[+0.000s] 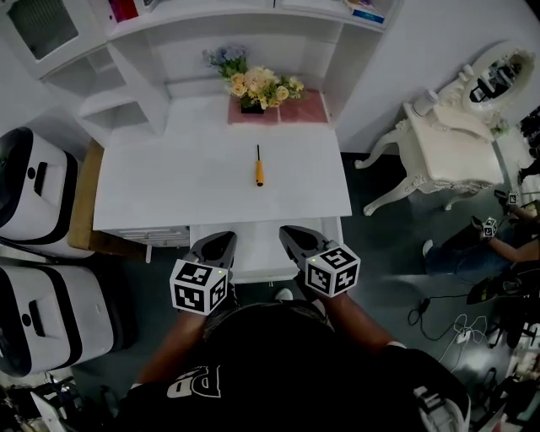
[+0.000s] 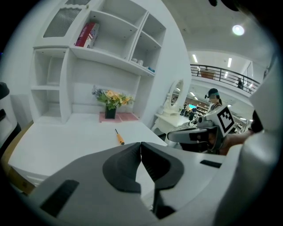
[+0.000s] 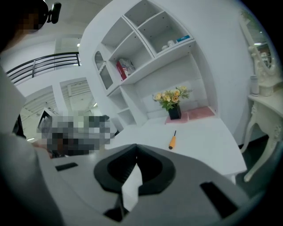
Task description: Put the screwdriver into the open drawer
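The screwdriver (image 1: 259, 166), with an orange handle and a dark shaft, lies alone in the middle of the white desk (image 1: 169, 186). It also shows in the left gripper view (image 2: 119, 137) and the right gripper view (image 3: 172, 141), well beyond both sets of jaws. The open white drawer (image 1: 253, 253) sticks out from the desk's front edge, and it looks bare inside. My left gripper (image 1: 223, 242) hangs over the drawer's left part, shut on nothing. My right gripper (image 1: 292, 235) hangs over its right part, also shut and holding nothing.
A flower pot (image 1: 253, 93) stands on a pink mat (image 1: 299, 110) at the back of the desk, under white shelves (image 1: 211, 25). Black-and-white machines (image 1: 34, 186) stand at the left. An ornate white dressing table (image 1: 447, 143) and a seated person (image 1: 498, 236) are at the right.
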Motion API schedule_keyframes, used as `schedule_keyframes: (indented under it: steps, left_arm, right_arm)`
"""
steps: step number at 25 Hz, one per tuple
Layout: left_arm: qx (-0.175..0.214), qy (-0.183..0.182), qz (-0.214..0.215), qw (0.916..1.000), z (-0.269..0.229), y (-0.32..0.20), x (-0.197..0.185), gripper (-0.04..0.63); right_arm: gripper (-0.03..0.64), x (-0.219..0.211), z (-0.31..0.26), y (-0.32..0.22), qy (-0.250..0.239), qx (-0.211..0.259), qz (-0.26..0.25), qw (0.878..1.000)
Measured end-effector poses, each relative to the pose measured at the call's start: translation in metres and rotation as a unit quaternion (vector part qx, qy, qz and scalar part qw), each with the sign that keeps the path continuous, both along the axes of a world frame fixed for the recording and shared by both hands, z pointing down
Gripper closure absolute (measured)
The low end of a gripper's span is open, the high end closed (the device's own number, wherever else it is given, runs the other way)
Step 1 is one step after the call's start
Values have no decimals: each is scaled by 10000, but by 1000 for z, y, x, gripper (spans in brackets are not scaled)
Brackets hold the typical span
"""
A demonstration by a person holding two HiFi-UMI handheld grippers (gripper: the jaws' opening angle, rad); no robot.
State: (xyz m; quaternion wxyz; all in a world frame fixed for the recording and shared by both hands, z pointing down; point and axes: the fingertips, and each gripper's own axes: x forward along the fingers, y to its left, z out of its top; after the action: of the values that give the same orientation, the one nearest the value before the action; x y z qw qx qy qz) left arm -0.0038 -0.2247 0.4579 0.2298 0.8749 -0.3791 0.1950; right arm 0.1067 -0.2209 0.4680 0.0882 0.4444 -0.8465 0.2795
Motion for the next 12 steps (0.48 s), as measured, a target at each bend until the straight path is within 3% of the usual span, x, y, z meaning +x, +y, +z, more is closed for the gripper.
schedule_keyframes:
  steps: [12]
  left_arm:
    - [-222, -44, 1, 9997, 19, -26, -52, 580]
  right_arm:
    - [606, -20, 40, -54, 331, -490, 201, 9981]
